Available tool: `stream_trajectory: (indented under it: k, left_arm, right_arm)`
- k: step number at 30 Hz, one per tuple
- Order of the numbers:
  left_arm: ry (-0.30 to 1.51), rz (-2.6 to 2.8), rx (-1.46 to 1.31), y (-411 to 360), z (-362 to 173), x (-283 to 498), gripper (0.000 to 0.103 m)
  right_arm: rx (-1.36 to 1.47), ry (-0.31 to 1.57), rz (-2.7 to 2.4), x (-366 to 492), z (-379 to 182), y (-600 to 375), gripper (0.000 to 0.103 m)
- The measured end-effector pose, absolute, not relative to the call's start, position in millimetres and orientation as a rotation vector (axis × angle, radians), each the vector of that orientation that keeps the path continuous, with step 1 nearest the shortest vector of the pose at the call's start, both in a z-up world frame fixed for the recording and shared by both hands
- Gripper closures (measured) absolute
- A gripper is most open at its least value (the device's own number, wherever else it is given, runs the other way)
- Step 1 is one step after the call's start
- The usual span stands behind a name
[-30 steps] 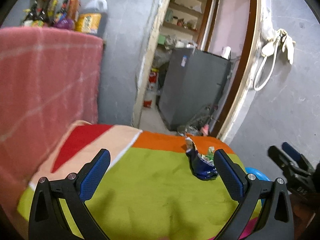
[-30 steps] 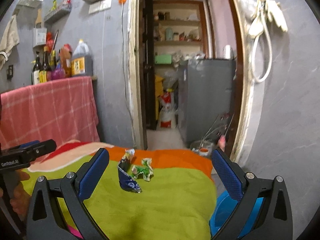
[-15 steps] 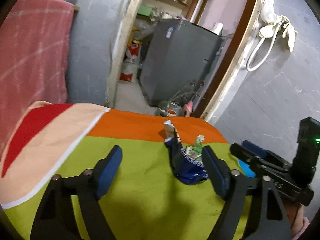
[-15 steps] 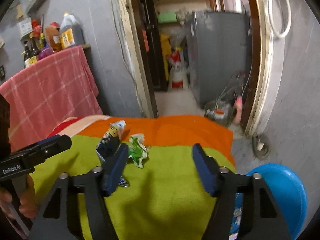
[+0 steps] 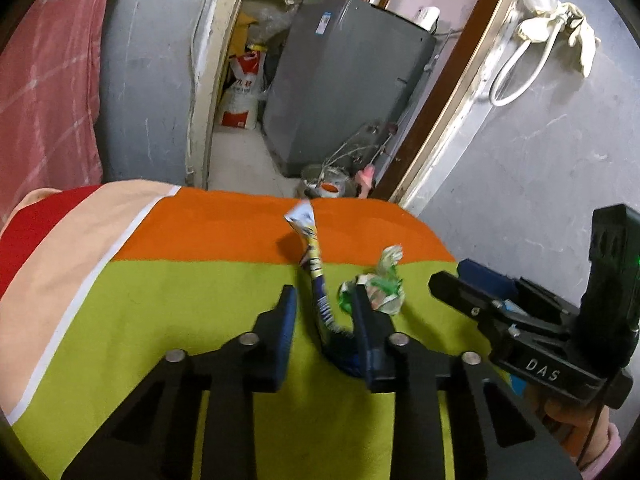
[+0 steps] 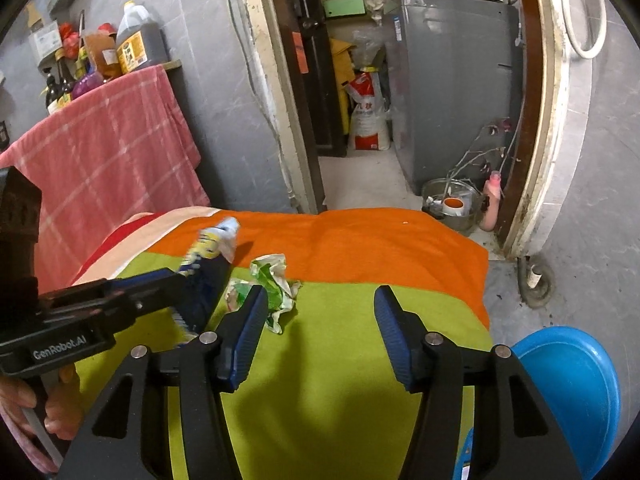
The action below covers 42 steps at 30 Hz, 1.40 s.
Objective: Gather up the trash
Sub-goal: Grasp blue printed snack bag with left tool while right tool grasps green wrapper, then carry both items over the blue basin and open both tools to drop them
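Surface: a table (image 5: 168,320) under a striped cloth of green, orange, peach and red.
Blue wrapper (image 5: 318,280): stands crumpled on end near the seam of the green and orange stripes, its pale torn top leaning over the orange.
Left tongs (image 5: 324,300): the jaws have just been closing and now stand narrow, with the blue wrapper's lower part between them; it lies against the right pad, with a gap showing on the left pad's side, so no clamp yet.
Green wrapper (image 6: 272,284): crumpled on the green stripe, just right of the blue one.
Right tongs (image 6: 320,312): half apart, nothing between them; the left finger (image 6: 250,320) sits just beside the green wrapper.
Blue bin (image 6: 572,392): beside the table's right edge, low down.
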<state>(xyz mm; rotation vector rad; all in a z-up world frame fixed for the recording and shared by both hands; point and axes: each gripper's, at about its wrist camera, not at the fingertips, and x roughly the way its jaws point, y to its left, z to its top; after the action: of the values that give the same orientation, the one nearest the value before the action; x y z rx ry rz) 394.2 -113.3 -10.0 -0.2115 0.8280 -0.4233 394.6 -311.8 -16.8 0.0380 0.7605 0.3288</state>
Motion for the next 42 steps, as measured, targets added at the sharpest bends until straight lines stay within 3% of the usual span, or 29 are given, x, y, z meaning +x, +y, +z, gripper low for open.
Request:
stream_trajectory:
  k: [5, 11, 27, 30, 34, 42]
  left_arm:
    - [0.864, -0.414, -0.232, -105, -15, 395, 0.093]
    - [0.862, -0.403, -0.245, -99, -16, 393, 0.099]
    - [0.845, -0.315, -0.211, -87, -13, 383, 0.1]
    - [0.841, -0.313, -0.207, -89, -12, 380, 0.101]
    - [0.828, -0.315, -0.204, -89, -9, 376, 0.102]
    - [0.775, -0.339, -0.2, -95, 4, 358, 0.102]
  right_arm:
    - [0.027, 0.775, 0.35, 399, -19, -306, 0.049]
    - [0.022, 0.822, 0.386, 407, -25, -296, 0.049]
    - [-0.033, 0.92, 0.444, 423, -43, -264, 0.049]
    - [-0.046, 0.913, 0.44, 420, -42, -264, 0.064]
    - [-0.035, 0.892, 0.428, 414, -39, -268, 0.073]
    - [-0.011, 0.781, 0.399, 380, -17, -284, 0.076]
